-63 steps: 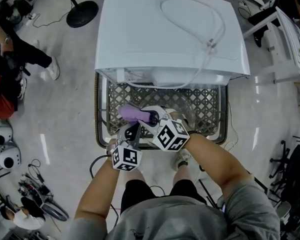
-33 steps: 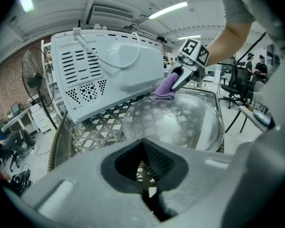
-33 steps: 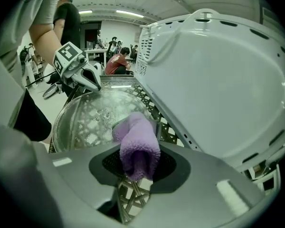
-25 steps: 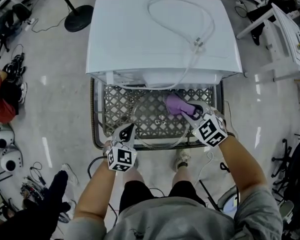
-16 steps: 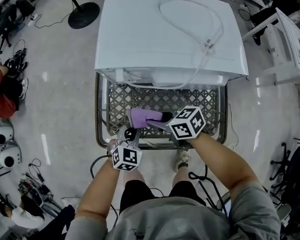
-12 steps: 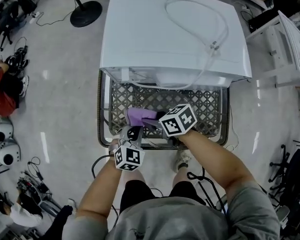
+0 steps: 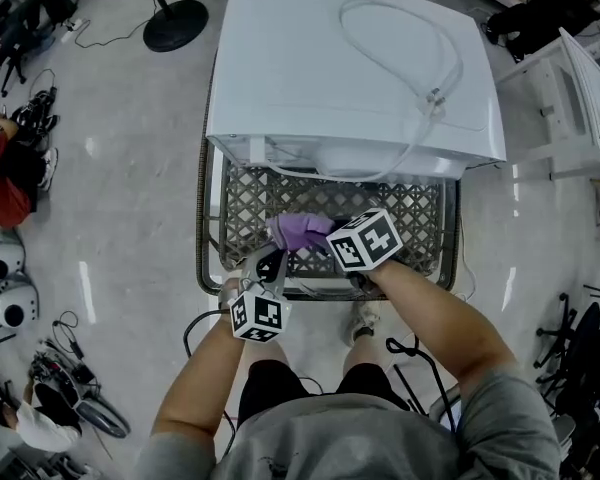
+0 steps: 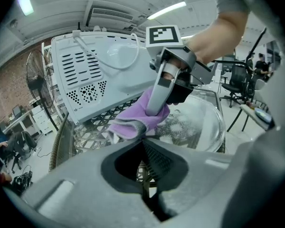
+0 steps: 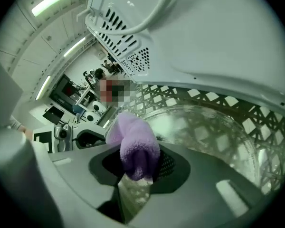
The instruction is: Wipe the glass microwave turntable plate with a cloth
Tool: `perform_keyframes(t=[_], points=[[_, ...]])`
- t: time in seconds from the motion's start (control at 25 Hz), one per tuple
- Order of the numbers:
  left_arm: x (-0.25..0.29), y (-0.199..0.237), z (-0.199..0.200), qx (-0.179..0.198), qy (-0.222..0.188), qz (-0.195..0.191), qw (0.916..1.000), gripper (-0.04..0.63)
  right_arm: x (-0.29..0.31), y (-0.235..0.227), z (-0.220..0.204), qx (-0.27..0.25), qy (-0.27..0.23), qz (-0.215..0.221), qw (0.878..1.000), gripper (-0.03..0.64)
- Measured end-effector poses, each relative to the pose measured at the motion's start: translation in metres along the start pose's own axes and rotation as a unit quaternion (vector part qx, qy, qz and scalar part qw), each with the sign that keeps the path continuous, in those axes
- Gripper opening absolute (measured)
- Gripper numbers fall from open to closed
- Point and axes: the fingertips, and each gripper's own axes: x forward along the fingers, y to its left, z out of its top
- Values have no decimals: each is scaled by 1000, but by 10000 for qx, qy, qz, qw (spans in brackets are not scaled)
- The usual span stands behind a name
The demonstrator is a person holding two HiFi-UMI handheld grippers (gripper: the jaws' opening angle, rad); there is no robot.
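Observation:
The clear glass turntable plate (image 8: 199, 122) lies on a wicker lattice table (image 7: 238, 208) in front of a white microwave (image 7: 350, 68). My left gripper (image 7: 272, 262) is at the plate's near left rim, and in the left gripper view its jaws (image 8: 143, 144) stand closed on that rim. My right gripper (image 7: 317, 236) is shut on a folded purple cloth (image 7: 298, 231). The cloth (image 8: 138, 120) presses on the plate's left part, just beyond the left gripper. In the right gripper view the cloth (image 9: 137, 148) fills the jaws, with the plate (image 9: 209, 127) beyond it.
A white hose (image 7: 420, 58) loops over the microwave's top. A fan base (image 7: 175, 23) stands on the floor at the far left. People and gear (image 7: 10, 183) sit along the left edge. White furniture (image 7: 570, 88) stands at the right.
The right gripper has carried the cloth from the plate's right side across to its left part near the left gripper. The left gripper has stayed at the near rim.

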Motion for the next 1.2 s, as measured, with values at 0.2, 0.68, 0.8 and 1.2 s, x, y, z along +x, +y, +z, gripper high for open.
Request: perform_keyframes(t=[0.2, 0.68, 0.8, 1.2], points=[[-1, 0, 0, -15, 16, -4, 10000, -5, -43, -40, -21, 111, 29, -345, 9993, 120], [0, 0, 2, -59, 37, -11, 10000, -5, -132, -117, -65, 118, 279, -1401, 9897, 120], [0, 1, 3, -60, 29, -17, 10000, -6, -134, -115, -64, 148, 200, -1409, 9897, 118], [-1, 0, 3, -36, 6, -37, 10000, -5, -61, 53, -53, -275, -109, 1661, 9857, 117]])
